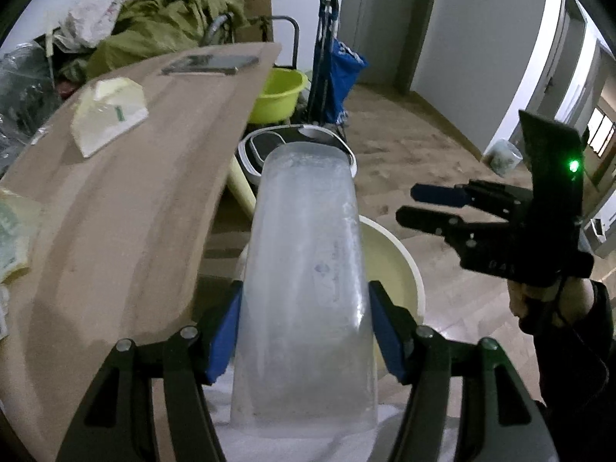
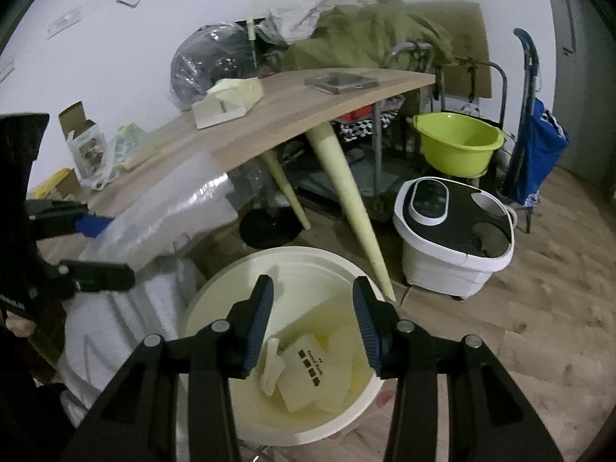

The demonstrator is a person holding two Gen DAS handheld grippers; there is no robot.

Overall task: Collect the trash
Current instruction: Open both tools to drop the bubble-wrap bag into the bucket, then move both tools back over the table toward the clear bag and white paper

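Observation:
My left gripper (image 1: 304, 292) is shut on a tall translucent plastic container (image 1: 308, 261), its blue pads pressed on both sides. From the right wrist view the container (image 2: 173, 208) is tilted beside the wooden table (image 2: 269, 123), held by the left gripper (image 2: 115, 246). A round white bin (image 2: 215, 281) stands on the floor with a printed paper packet (image 2: 308, 362) and other scraps inside. My right gripper (image 2: 312, 285) hangs open over the bin with nothing between its fingers; in the left wrist view the right gripper (image 1: 406, 204) is at the right. A white wrapper (image 1: 111, 111) lies on the table.
Cream table legs (image 2: 346, 200) slant down next to the bin. A white and black foot bath (image 2: 454, 231), a green basin (image 2: 458, 142) and a blue trolley (image 2: 539, 146) stand behind. A white bag (image 2: 115, 327) sits left of the bin. Clutter is piled behind the table.

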